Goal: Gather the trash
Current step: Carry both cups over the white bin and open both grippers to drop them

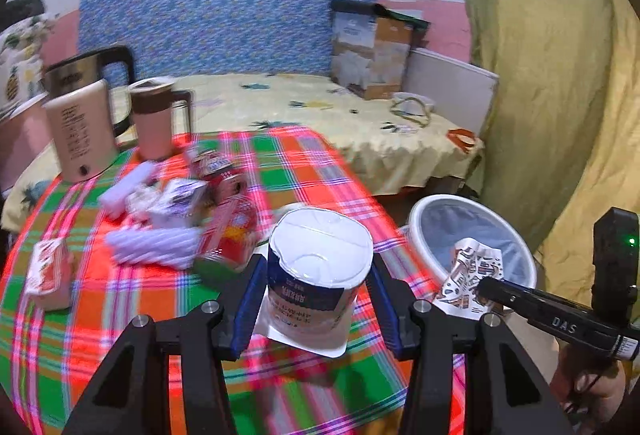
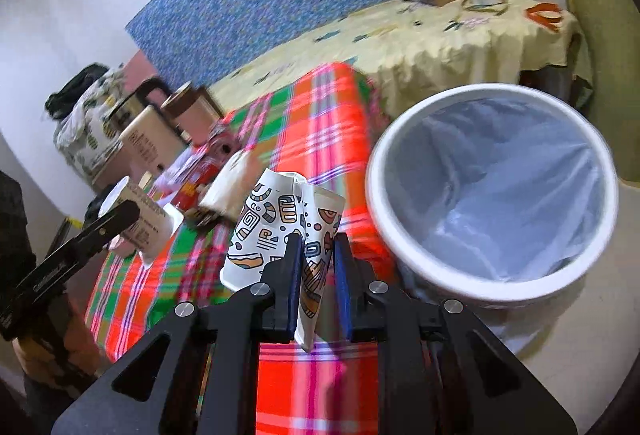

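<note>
Plaid cloth in red and green covers the table, with a yellow-draped bed behind. A yogurt cup is clamped by the left gripper; a crushed paper cup is pinched in the right gripper beside the lined white bin.

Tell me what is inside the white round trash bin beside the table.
The white round trash bin holds only a pale translucent plastic liner. No trash shows inside; its near inner wall is hidden by the rim.
</note>
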A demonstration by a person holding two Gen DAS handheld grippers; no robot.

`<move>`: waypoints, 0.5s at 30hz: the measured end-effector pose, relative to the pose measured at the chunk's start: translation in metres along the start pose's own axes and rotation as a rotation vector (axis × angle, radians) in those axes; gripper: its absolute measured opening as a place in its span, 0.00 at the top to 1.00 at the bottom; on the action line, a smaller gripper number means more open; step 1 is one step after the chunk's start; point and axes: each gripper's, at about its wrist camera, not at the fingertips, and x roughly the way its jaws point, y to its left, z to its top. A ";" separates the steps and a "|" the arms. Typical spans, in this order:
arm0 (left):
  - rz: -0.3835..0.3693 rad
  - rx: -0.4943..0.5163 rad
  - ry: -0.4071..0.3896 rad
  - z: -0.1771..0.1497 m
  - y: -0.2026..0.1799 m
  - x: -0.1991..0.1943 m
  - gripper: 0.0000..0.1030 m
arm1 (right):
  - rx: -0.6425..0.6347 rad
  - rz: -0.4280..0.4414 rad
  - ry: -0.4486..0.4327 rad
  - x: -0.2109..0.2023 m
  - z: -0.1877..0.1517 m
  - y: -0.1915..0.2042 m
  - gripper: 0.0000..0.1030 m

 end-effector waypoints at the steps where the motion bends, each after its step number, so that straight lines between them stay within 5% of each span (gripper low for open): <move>1: -0.012 0.010 0.000 0.002 -0.007 0.003 0.51 | 0.008 -0.011 -0.010 -0.003 0.001 -0.006 0.83; 15: -0.196 0.123 0.048 0.028 -0.114 0.078 0.51 | 0.087 -0.242 -0.102 -0.021 0.017 -0.077 0.83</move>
